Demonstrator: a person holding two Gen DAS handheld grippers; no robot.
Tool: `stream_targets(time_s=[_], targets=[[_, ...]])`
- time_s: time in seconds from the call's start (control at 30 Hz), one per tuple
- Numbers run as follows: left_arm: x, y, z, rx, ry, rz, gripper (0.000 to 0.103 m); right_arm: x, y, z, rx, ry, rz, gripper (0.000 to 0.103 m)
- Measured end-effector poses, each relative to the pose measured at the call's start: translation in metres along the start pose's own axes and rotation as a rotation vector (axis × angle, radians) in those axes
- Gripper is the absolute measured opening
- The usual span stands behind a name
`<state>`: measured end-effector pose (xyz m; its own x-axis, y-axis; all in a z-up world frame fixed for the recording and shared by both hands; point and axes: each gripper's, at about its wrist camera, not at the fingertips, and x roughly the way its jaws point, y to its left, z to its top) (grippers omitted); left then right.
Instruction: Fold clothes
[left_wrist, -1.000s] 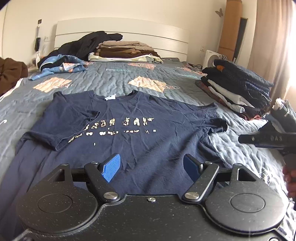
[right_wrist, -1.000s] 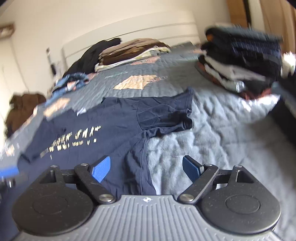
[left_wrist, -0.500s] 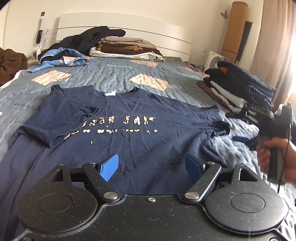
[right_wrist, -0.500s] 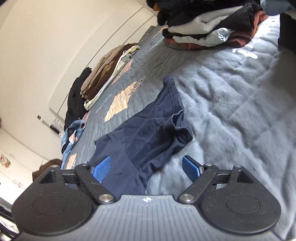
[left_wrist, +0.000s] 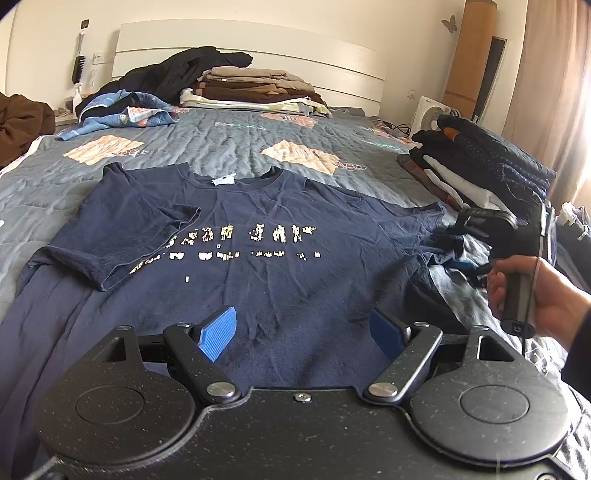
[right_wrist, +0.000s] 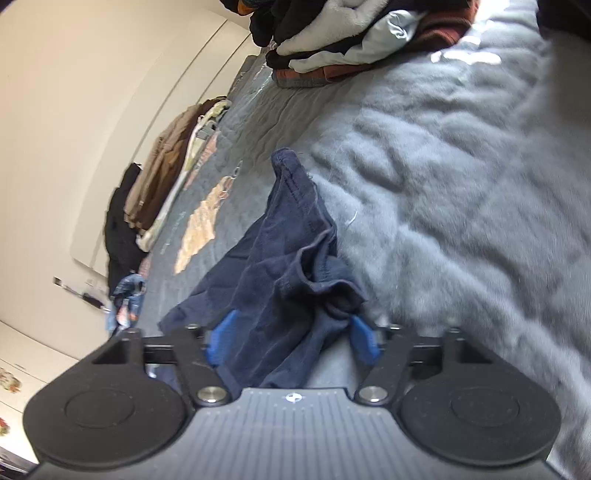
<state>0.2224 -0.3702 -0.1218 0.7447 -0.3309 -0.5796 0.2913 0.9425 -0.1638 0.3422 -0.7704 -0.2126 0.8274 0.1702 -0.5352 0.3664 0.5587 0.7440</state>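
Note:
A navy T-shirt (left_wrist: 258, 229) with pale print lies front up on the grey quilted bed (left_wrist: 229, 151), its left sleeve folded inward. My left gripper (left_wrist: 301, 332) hovers open over the shirt's lower part, with nothing between its blue pads. A person's hand (left_wrist: 546, 295) holds my right gripper (left_wrist: 458, 243) at the shirt's right sleeve (left_wrist: 424, 229). In the right wrist view that rumpled sleeve (right_wrist: 288, 266) sits bunched between the blue pads (right_wrist: 364, 339) of the right gripper (right_wrist: 291, 338). Its jaws are closing around the fabric and still stand apart.
A stack of folded dark and white clothes (left_wrist: 480, 166) sits on the bed's right side (right_wrist: 351, 48). A folded brown pile (left_wrist: 251, 88), a black heap (left_wrist: 177, 70) and a blue patterned garment (left_wrist: 125, 110) lie by the headboard. A white fan (left_wrist: 428, 118) stands beyond.
The right gripper rolled, came down to the shirt's right sleeve, and its jaws narrowed around the fabric. The left gripper stayed in place, open.

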Motion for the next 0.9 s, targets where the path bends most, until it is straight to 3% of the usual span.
stream_targets(time_s=[0.03,0.07,0.17,0.33,0.4,0.5,0.63,0.67,0.77,0.9], targets=[[0.0,0.0,0.0,-0.001,0.001,0.0,0.079,0.001,0.002,0.001,-0.016,-0.009,-0.026,0.017],[0.0,0.0,0.001,-0.002,0.002,0.0,0.079,0.003,0.003,0.003,-0.026,-0.007,-0.034,0.012],[-0.001,0.001,0.002,-0.009,0.0,-0.001,0.079,0.002,0.021,0.001,-0.139,-0.035,-0.046,0.011],[-0.003,0.003,0.002,-0.018,-0.003,0.0,0.079,-0.006,0.098,-0.031,-0.714,-0.061,-0.058,0.008],[-0.003,0.003,0.003,-0.018,-0.004,0.0,0.079,-0.011,0.13,-0.061,-1.005,-0.057,-0.019,0.008],[-0.004,0.004,0.004,-0.02,-0.005,0.002,0.079,-0.013,0.159,-0.116,-1.384,0.03,0.09,0.008],[-0.004,0.007,0.005,-0.025,-0.006,0.008,0.08,0.008,0.163,-0.17,-1.619,0.249,0.055,0.012],[-0.005,0.009,0.006,-0.026,-0.006,0.01,0.08,0.013,0.159,-0.175,-1.628,0.299,0.03,0.013],[-0.004,0.014,0.008,-0.036,-0.005,0.02,0.08,0.006,0.153,-0.167,-1.515,0.306,0.023,0.022],[-0.006,0.021,0.01,-0.041,-0.014,0.037,0.081,-0.033,0.149,-0.137,-1.167,0.267,0.105,0.062]])
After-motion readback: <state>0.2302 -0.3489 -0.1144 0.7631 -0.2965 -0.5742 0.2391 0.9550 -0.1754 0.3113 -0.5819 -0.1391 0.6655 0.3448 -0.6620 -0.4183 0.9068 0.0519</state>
